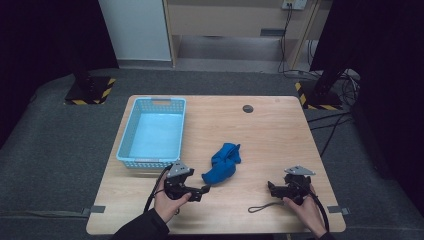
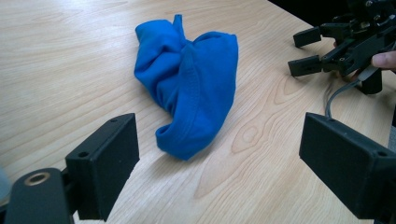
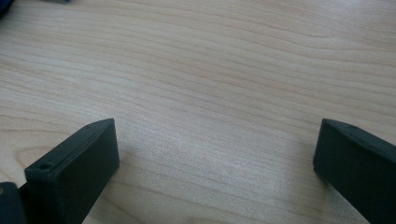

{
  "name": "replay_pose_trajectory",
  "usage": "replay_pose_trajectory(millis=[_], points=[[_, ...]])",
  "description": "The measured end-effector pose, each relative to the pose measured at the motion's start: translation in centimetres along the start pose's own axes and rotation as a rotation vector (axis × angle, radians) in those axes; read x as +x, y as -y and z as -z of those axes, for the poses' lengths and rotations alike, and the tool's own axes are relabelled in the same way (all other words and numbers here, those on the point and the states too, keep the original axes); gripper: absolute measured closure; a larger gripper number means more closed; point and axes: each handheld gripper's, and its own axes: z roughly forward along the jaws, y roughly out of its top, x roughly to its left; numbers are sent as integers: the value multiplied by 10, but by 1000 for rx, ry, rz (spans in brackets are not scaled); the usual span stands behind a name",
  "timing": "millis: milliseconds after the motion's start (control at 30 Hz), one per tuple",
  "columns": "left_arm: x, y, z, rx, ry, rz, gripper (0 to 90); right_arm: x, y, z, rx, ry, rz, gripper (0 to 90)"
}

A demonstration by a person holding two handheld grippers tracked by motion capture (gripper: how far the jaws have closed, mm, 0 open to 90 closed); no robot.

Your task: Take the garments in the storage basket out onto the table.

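High view: a crumpled blue cloth [image 1: 222, 163] lies bunched on the wooden worktop [image 1: 260, 135], a little toward the person's side of its middle, with nothing gripping it. Just beside the cloth's near-left end sits the left gripper [image 1: 204, 189], held in the person's left hand [image 1: 166, 201], its jaws pointed at the cloth and close to its lower edge. From the left gripper view, the cloth [image 2: 189, 81] sits ahead of and between the two black jaws, which stand spread wide with bare wood around them and touch no fabric. Farther to the right, well apart from the cloth, the right gripper [image 1: 272, 188] rests low over the worktop in the person's right hand [image 1: 306, 211], with a cable looping on the wood beside it. In the right gripper view its jaws are likewise spread wide over plain wood grain, pinching nothing. A light blue basket [image 1: 127, 145] stands on the worktop's far-left part, beyond the left gripper. A small dark round cap [image 1: 247, 108] sits near the far edge.
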Motion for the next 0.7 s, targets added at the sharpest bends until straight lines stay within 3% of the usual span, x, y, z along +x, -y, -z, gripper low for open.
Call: replay_pose_trajectory(millis=[700], points=[[12, 16, 16, 24, -49, 47, 106, 0, 0, 0, 0, 0, 0, 5]])
